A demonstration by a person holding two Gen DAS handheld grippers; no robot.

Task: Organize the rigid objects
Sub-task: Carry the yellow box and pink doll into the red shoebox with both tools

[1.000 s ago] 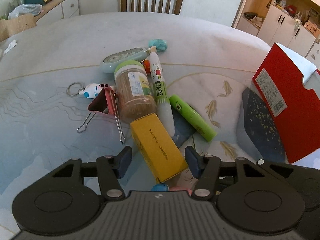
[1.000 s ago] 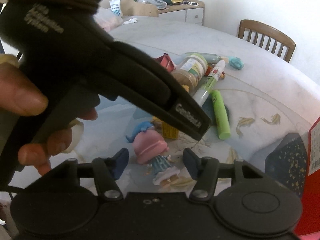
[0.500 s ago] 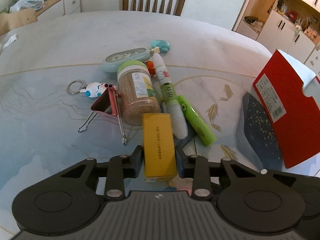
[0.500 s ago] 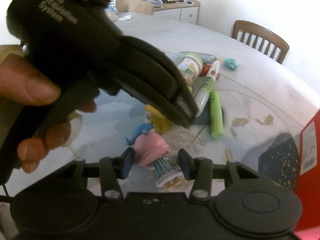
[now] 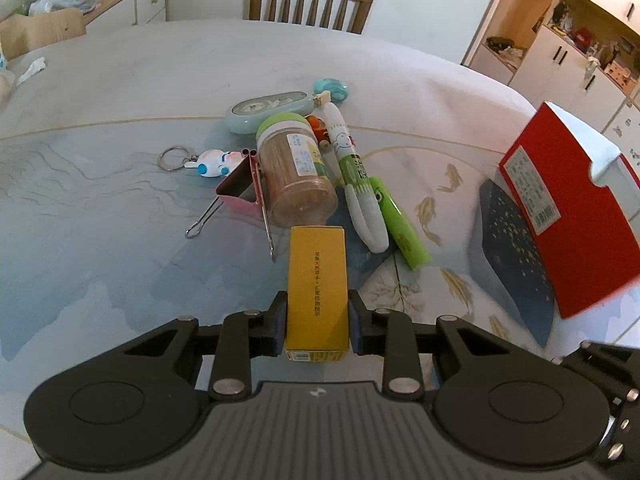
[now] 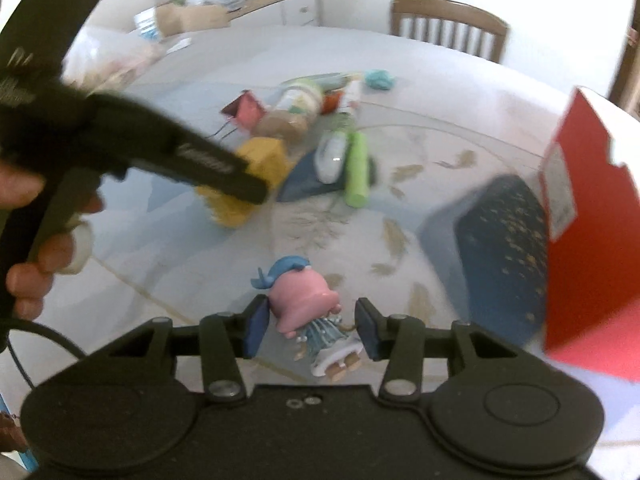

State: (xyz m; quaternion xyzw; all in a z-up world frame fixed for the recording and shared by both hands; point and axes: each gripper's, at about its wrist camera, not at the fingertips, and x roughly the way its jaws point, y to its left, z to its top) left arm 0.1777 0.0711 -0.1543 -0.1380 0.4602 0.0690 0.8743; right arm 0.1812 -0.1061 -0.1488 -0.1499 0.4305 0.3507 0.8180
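My left gripper (image 5: 317,322) is shut on a yellow box (image 5: 317,288), both pads pressed on its sides; the box also shows in the right wrist view (image 6: 256,168) under the left gripper's black body. My right gripper (image 6: 307,330) brackets a pink doll figure with a blue hat (image 6: 306,304); its left pad touches the doll and a gap shows at the right pad. A pile lies further back: toothpick jar (image 5: 296,168), white glue tube (image 5: 354,172), green tube (image 5: 400,226), pink binder clip (image 5: 240,190).
A red box (image 5: 568,208) stands on a dark blue speckled box (image 5: 508,248) at the right. A teal case (image 5: 272,110), a teal tape (image 5: 331,87) and a white keychain toy (image 5: 210,162) lie on the table. A wooden chair (image 5: 310,0) stands at the far edge.
My left gripper closed on the yellow box, which now points straight ahead. My right gripper narrowed around the pink doll and its view swung, now blurred, with the red box in sight.
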